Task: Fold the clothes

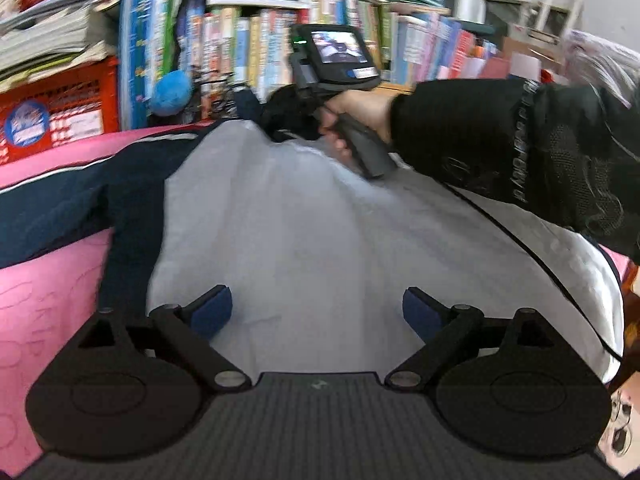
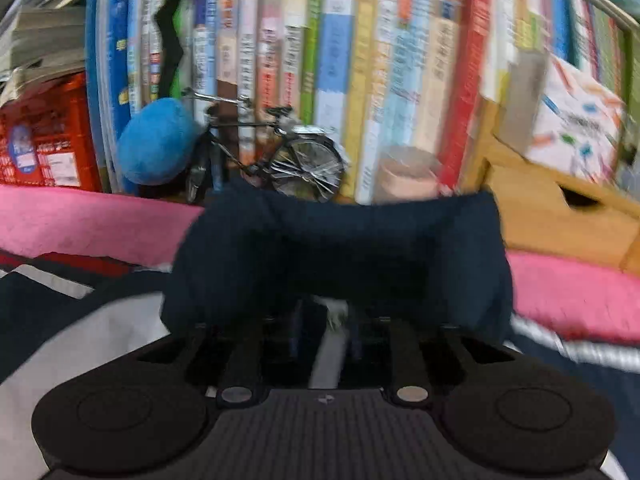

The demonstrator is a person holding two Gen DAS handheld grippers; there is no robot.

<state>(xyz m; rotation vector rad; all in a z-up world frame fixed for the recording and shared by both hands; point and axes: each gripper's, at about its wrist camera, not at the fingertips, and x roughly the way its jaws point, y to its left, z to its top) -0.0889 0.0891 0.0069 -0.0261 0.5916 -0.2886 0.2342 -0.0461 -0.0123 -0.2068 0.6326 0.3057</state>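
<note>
Left claw (image 1: 316, 312): my jaws stand wide apart with nothing between the blue pads (image 1: 212, 312) — they hang just over the grey panel of the jacket (image 1: 300, 232).
Right claw (image 2: 324, 320): my fingers sit close together under a bunched fold of dark navy cloth (image 2: 340, 256); the cloth hides the tips, so I cannot tell whether they pinch it.
Jacket: spread flat on the pink bed cover (image 1: 48, 300), grey body in the middle, navy sleeve (image 1: 72, 204) reaching out to the left.
Edges: the jacket's right hem (image 1: 600, 288) curves near the bed cover's right side; the far edge of the pink cover meets the row of books (image 1: 248, 48).
Open room: bare pink cover to the left of the sleeve; little room at the far side.
Left view only: my right hand (image 1: 356, 120) in a black sleeve (image 1: 520, 152), gripping the other tool's handle over the collar end.
Right view only: a small model bicycle (image 2: 280, 156) and a blue plush ball (image 2: 156, 140) before the books, and a wooden box (image 2: 568, 212) at the right — all blurred.
</note>
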